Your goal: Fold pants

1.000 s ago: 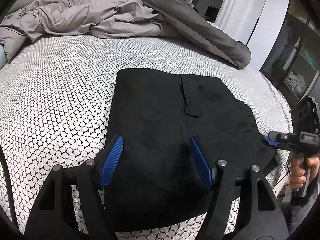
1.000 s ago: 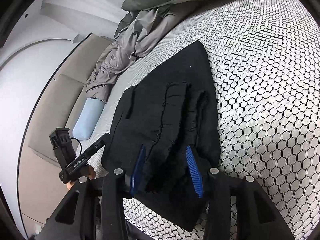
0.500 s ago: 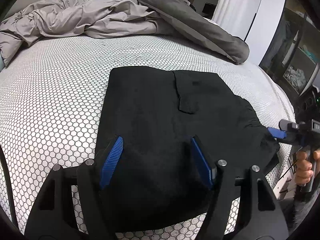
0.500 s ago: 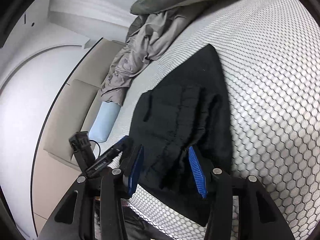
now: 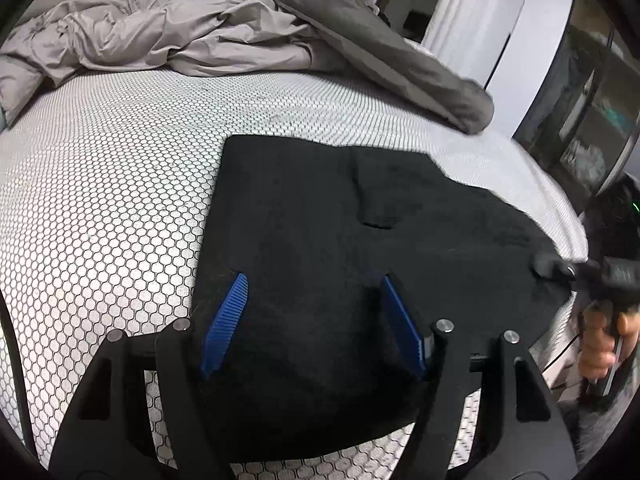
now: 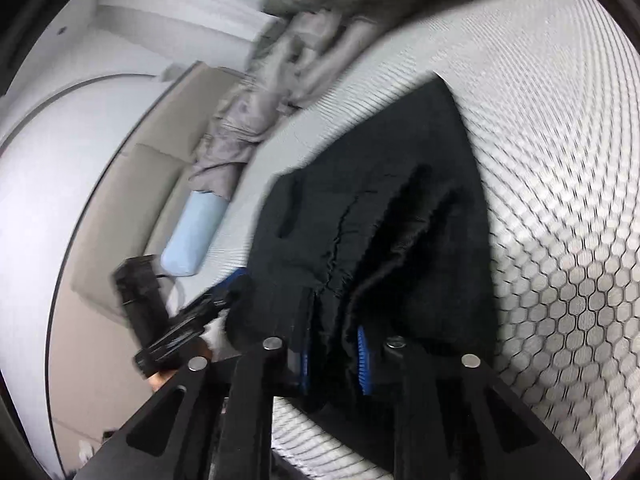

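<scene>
Where the right-wrist view was smeared by blur, the bedding and the far honeycomb pattern could be read only roughly, and its lower corners were cut off by black frame.

Item 1: black pants (image 5: 340,240), folded flat on the bed (image 5: 104,208), centre of the left-wrist view; near hem hidden behind the gripper body. Gathered waistband end at lower centre of the right-wrist view (image 6: 384,240).

Item 2: right gripper (image 6: 334,360), lower centre. Blue fingers (image 6: 363,360) were drawn close together on the bunched waistband, cloth pinched between them; a second earlier they stood wider astride it, and they had just been closing. Seen from the left-wrist view at right edge (image 5: 548,266), blurred, tip at the pants' right margin, a hand (image 5: 600,340) on its grip, partly cropped.

Item 3: left gripper (image 5: 314,322), lower centre. Fingers (image 5: 226,322) stood well apart over the near portion of the pants, gripping nothing; spacing unchanged from the earlier frames. Whether the tips touched the cloth could not be told. In the right-wrist view it appeared at lower left (image 6: 180,320), indistinct.

Item 4: grey duvet (image 5: 192,36), crumpled, upper part of frame, apart from the pants.

Item 5: pale blue pillow (image 6: 192,236), left of centre, beside the bed edge.
</scene>
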